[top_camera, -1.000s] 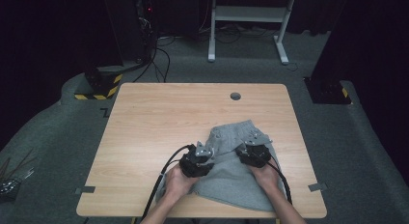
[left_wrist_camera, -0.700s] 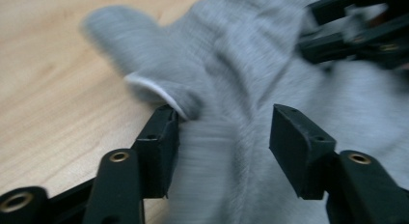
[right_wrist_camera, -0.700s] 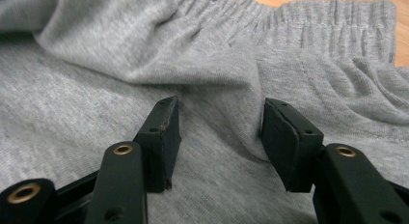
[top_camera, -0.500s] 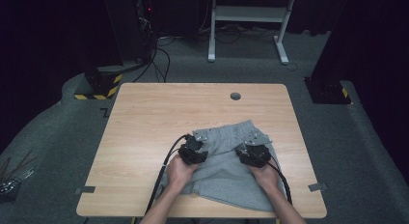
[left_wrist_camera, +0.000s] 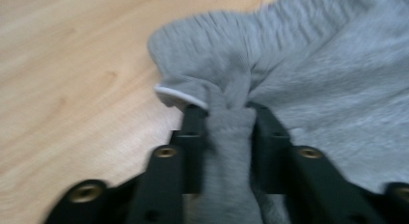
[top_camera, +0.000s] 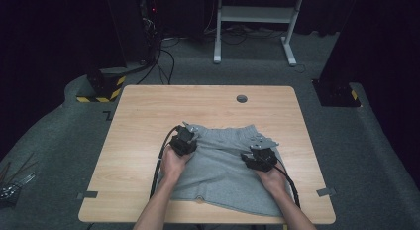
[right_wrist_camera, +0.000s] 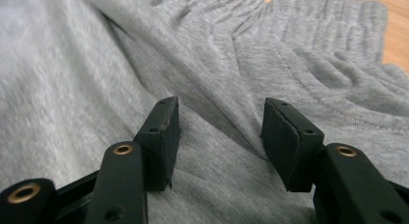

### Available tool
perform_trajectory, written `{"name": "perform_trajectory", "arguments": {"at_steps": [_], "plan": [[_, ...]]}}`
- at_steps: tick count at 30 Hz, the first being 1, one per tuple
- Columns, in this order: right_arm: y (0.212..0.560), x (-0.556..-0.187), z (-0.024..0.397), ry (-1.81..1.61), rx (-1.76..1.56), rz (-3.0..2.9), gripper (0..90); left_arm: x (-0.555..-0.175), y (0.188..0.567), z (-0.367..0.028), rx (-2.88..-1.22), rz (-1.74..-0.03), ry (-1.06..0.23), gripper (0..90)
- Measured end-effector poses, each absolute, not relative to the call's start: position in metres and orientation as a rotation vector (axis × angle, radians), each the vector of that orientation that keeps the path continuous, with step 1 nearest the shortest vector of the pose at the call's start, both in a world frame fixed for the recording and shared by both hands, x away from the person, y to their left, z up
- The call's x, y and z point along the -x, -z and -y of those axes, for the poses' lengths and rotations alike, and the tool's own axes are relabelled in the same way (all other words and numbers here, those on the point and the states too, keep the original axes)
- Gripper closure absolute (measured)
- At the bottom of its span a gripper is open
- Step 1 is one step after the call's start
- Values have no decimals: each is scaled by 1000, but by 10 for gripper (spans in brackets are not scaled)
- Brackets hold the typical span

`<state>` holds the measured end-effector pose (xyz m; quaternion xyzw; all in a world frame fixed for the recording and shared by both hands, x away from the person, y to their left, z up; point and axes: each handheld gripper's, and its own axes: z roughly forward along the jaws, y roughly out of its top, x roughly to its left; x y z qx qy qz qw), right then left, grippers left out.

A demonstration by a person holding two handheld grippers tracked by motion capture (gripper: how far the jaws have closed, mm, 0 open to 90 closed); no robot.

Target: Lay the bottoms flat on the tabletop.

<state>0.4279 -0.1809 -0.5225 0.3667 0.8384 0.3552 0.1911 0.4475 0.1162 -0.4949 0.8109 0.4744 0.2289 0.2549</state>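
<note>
Grey cotton shorts [top_camera: 223, 165], 1 item, spread on a wooden table [top_camera: 138, 121] on its near right half, waistband on the far side.

Left gripper [top_camera: 184, 141]: at the waistband's left corner. Its own view shows a bunched ridge of grey fabric [left_wrist_camera: 231, 132] standing between the 2 jaws, with the elastic band just beyond the tips and a sliver of white lining beside the left tip. Jaws have just been opening after a brief squeeze; the cloth between them looks pinched, though blur leaves it unclear how firmly. Read as clamped on the shorts.

Right gripper [top_camera: 257, 158]: resting on the right half of the garment. Fingers [right_wrist_camera: 161, 137] stand apart, flat cloth between them and nothing gripped; waistband lies ahead of the tips.

Progress, judged: the work appears to be flattening or folding the garment. Done: shorts laid out, waistband mostly straight, 1 corner taken by the left gripper. Left: the near hem lies skewed and rumpled toward the table edge, no fold is made, and the right gripper has yet to take hold.
</note>
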Motion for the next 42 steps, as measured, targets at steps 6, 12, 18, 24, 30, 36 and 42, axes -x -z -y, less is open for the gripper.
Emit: {"name": "perform_trajectory", "arguments": {"at_steps": [6, 12, 18, 24, 30, 36, 42], "plan": [[513, -416, 187, -1024, -1016, -2368, 608, -415, 480, -126, -2171, -1214, -664, 443], [511, -413, 189, -949, -950, -2472, 867, -392, 486, -137, -2182, -1193, -616, 490], [512, -445, 181, -863, -1002, -2437, 898, -413, 510, -147, -2148, -1318, -666, 512], [508, -465, 178, -860, -1090, -2392, 702, -417, 501, -155, -2061, -1378, -650, 442], [499, -426, 178, -949, -1013, -2414, 617, -380, 487, -148, -2068, -1223, -623, 437], [515, -417, 186, -955, -1060, -2437, 579, -369, 510, -136, -2171, -1192, -559, 463], [518, -453, 188, -978, -1015, -2417, 565, -406, 519, -149, -2062, -1270, -584, 449]]}}
